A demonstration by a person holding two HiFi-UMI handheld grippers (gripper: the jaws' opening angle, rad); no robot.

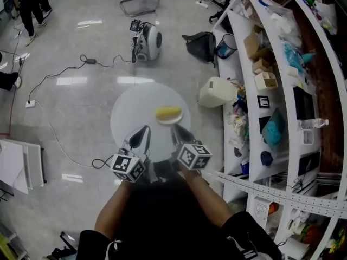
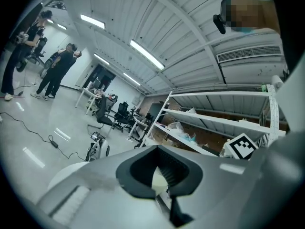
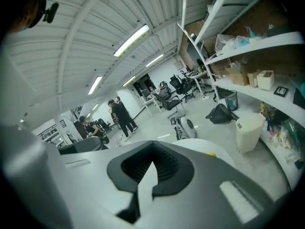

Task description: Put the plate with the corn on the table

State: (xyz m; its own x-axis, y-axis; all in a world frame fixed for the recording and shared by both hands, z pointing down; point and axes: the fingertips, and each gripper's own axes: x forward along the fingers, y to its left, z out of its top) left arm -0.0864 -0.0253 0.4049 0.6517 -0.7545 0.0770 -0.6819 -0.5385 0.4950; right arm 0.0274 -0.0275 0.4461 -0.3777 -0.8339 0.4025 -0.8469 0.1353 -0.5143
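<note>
A round white plate (image 1: 134, 115) hangs above the floor in the head view, with a yellow corn cob (image 1: 168, 113) lying near its right side. My left gripper (image 1: 140, 136) is shut on the plate's near rim at the left. My right gripper (image 1: 181, 134) is shut on the near rim at the right, just below the corn. In the left gripper view a pale sliver of the plate (image 2: 160, 177) sits between the dark pads. In the right gripper view the plate (image 3: 220, 159) spreads out beyond the jaws, with a speck of corn (image 3: 210, 153) showing at its edge.
A white shelf unit (image 1: 274, 96) packed with boxes and clutter runs down the right. On the floor stand a white bin (image 1: 216, 92), a black bag (image 1: 200, 45) and a small white wheeled machine (image 1: 147, 42), with cables (image 1: 59, 72) at the left. People stand at the far left.
</note>
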